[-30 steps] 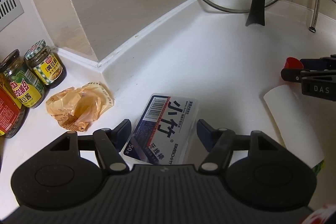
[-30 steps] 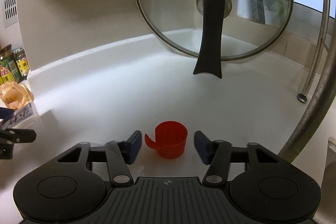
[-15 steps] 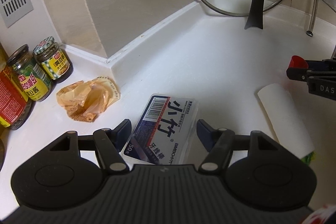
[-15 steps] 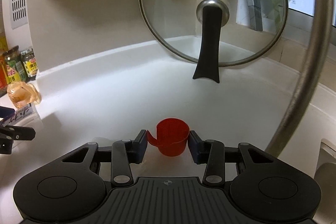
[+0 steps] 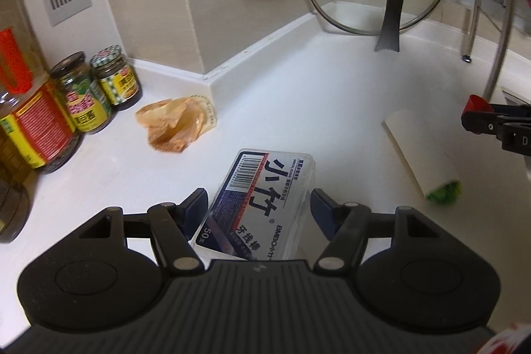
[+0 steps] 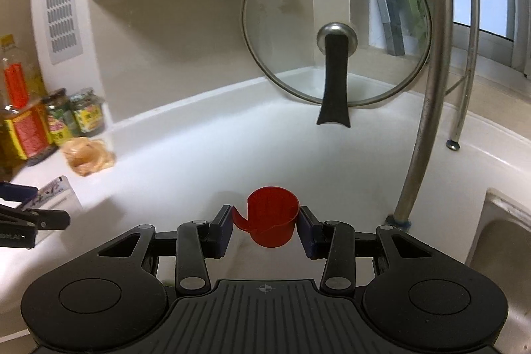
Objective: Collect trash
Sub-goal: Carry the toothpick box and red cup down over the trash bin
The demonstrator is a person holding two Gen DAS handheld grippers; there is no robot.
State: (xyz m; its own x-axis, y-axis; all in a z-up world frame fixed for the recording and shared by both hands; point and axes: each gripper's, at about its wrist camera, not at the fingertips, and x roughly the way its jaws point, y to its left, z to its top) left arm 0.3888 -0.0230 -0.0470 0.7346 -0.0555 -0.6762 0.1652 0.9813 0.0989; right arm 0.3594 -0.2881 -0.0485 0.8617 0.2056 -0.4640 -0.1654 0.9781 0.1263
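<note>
On the white desk, the crumpled wrapper and paper roll wait, while the left hand-held gripper is open around the floss box and the right hand-held gripper squeezes the red cup.

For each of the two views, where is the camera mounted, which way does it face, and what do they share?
Left wrist: sits behind the left gripper, looking forward and down at the clear plastic floss-pick box between its open fingers; the right gripper's tip shows at the right edge.
Right wrist: sits behind the right gripper, facing the back corner, fingers shut on the small red plastic cup.
Shared: glass pot lid, crumpled orange plastic wrapper, sauce jars, white countertop.
</note>
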